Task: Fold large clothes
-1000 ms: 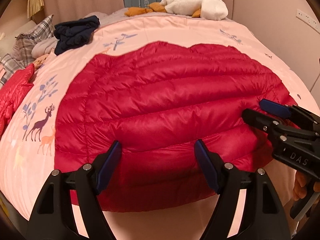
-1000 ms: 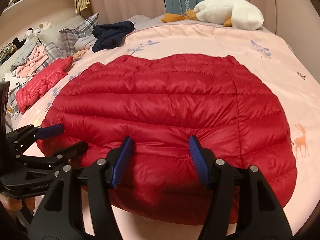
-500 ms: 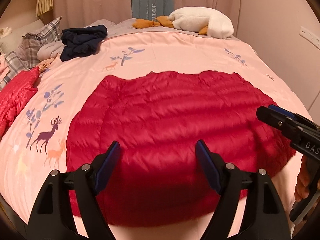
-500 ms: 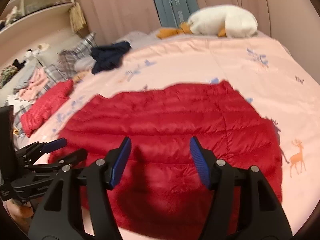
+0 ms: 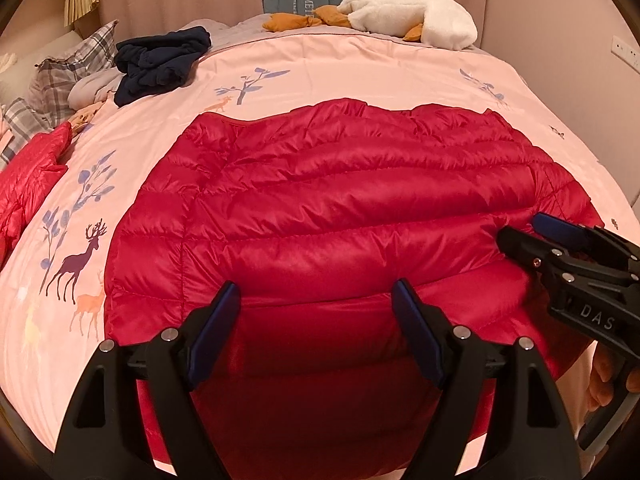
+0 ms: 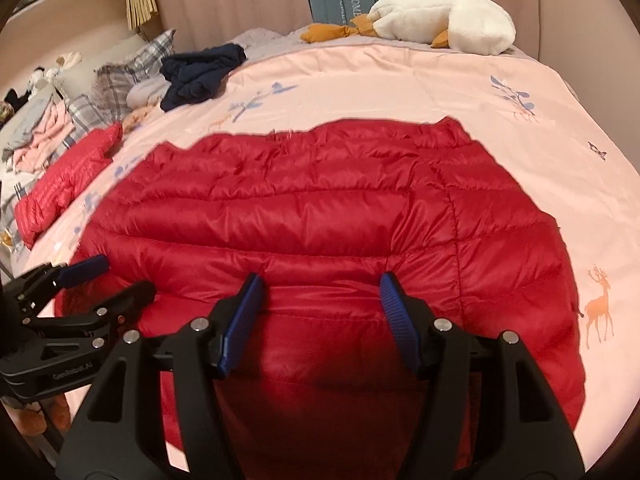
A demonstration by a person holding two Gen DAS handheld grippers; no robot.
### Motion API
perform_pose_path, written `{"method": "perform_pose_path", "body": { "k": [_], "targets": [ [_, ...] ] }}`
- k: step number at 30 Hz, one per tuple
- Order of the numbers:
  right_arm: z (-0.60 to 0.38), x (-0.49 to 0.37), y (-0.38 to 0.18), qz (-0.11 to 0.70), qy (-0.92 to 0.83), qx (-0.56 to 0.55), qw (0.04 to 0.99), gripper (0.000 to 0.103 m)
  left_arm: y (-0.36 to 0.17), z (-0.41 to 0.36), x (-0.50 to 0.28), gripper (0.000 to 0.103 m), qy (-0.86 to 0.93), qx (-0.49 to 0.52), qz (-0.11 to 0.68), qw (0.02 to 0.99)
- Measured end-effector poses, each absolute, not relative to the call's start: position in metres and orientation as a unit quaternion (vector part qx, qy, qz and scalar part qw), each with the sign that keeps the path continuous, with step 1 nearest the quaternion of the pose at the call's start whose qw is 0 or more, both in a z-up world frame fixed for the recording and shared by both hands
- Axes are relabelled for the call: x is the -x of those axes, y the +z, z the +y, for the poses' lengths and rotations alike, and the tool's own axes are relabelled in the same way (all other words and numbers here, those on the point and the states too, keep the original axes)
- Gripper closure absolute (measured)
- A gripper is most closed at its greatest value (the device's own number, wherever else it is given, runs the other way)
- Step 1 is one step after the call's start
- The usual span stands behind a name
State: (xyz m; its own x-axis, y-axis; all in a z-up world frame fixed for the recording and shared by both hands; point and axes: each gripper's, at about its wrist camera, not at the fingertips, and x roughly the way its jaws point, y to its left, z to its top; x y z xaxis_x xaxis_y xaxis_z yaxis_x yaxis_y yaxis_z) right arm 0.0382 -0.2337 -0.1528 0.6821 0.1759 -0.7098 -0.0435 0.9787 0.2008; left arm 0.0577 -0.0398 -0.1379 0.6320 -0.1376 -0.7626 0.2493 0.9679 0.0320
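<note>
Both grippers (image 5: 316, 328) (image 6: 320, 312) drew nearer red jacket (image 5: 340, 200)

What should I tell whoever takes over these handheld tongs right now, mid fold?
Left tongs: open, empty, over the near hem of the red quilted puffer jacket.
Right tongs: open, empty, over the same hem further right.
The jacket lies spread flat on the pink deer-print duvet; sleeves are not visible, perhaps tucked under.
A second red quilted garment waits at the left edge.
Done: jacket laid out.
Left: probably grip the near hem, fold it away from you, then do the other garment.
</note>
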Motion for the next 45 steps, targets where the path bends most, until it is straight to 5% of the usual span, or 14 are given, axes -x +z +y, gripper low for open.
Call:
{"method": "perform_pose_path", "body": {
  "k": [13, 19, 22, 33, 45],
  "targets": [
    [-0.252, -0.004, -0.153, 0.397, 0.038, -0.080, 0.913, 0.032, -0.137, -0.022, -0.034, 0.018, -0.099, -0.066, 0.413, 0.903],
    [-0.245, 0.020, -0.103, 0.372, 0.031, -0.072, 0.925, 0.003, -0.104, -0.022, -0.020, 0.018, -0.090, -0.073, 0.399, 0.910],
    [-0.244, 0.037, -0.074, 0.358, 0.023, -0.073, 0.930, 0.002, -0.070, -0.019, -0.005, 0.001, -0.078, -0.067, 0.379, 0.920],
    [-0.233, 0.101, -0.004, 0.327, 0.035, -0.071, 0.942, 0.002, 0.016, -0.015, 0.056, 0.001, -0.041, -0.067, 0.336, 0.939],
    [-0.221, 0.124, -0.023, 0.357, 0.032, -0.080, 0.930, 0.002, -0.002, -0.012, 0.088, 0.001, -0.054, -0.039, 0.356, 0.932]
  ]
}}
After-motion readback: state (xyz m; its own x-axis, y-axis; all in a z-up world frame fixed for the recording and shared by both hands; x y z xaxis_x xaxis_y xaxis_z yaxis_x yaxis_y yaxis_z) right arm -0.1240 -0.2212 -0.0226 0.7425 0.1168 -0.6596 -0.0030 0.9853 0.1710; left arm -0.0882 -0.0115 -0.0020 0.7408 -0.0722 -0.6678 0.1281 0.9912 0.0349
